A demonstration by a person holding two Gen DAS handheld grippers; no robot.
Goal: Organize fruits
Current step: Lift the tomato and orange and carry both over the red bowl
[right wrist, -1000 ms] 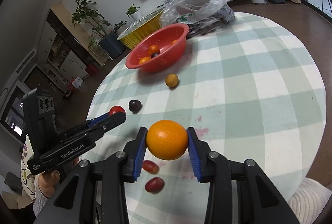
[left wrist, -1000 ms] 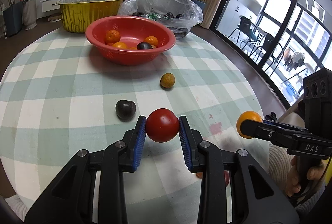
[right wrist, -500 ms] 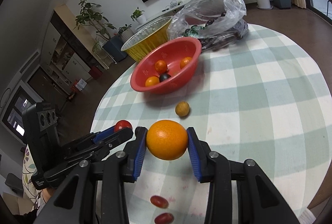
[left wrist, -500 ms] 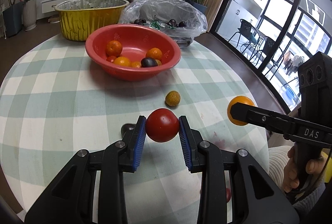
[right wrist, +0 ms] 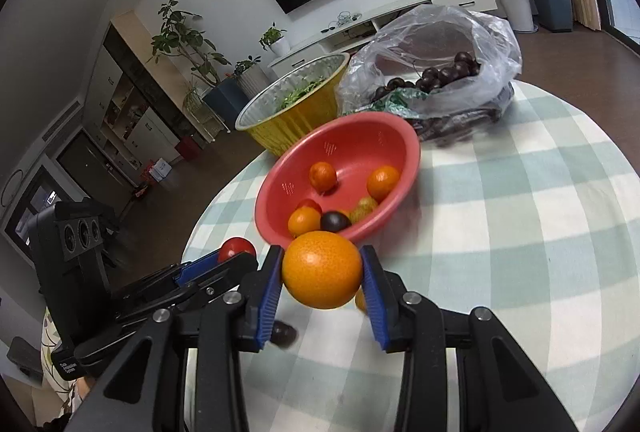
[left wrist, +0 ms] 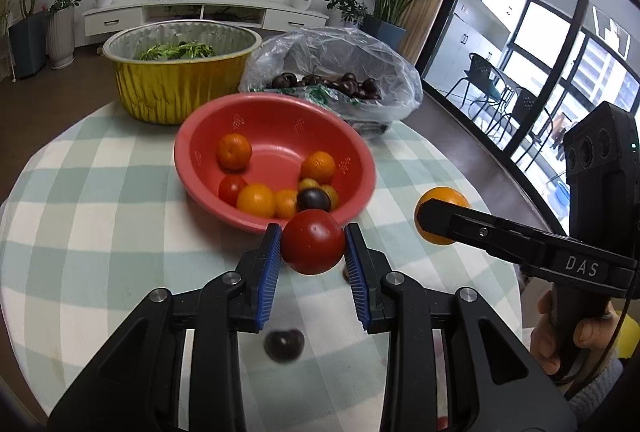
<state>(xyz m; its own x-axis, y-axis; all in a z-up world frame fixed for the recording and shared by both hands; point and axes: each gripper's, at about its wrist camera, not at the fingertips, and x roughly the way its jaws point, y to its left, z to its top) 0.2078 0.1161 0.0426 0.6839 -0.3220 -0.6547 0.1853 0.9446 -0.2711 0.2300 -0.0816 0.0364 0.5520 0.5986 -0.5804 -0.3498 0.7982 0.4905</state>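
Note:
My left gripper [left wrist: 313, 251] is shut on a red tomato [left wrist: 313, 241], held above the table just short of the near rim of the red bowl [left wrist: 276, 112]. My right gripper [right wrist: 322, 277] is shut on an orange [right wrist: 322, 274], also near the bowl's [right wrist: 344, 130] rim. The bowl holds several oranges, a tomato and a dark plum [left wrist: 313, 199]. The right gripper with its orange [left wrist: 442, 197] shows at the right of the left wrist view. The left gripper's tomato [right wrist: 237, 247] shows at the left of the right wrist view.
A dark plum [left wrist: 284, 343] lies on the checked tablecloth [left wrist: 100, 232] below my left gripper. A gold foil pan of greens [left wrist: 176, 72] and a clear plastic bag of dark cherries [left wrist: 332, 76] stand behind the bowl. A small yellow fruit [right wrist: 360, 299] is partly hidden behind my right gripper.
Both grippers have moved forward towards the red bowl and risen, each still holding its fruit. The loose plum and yellow fruit now lie under or behind the grippers.

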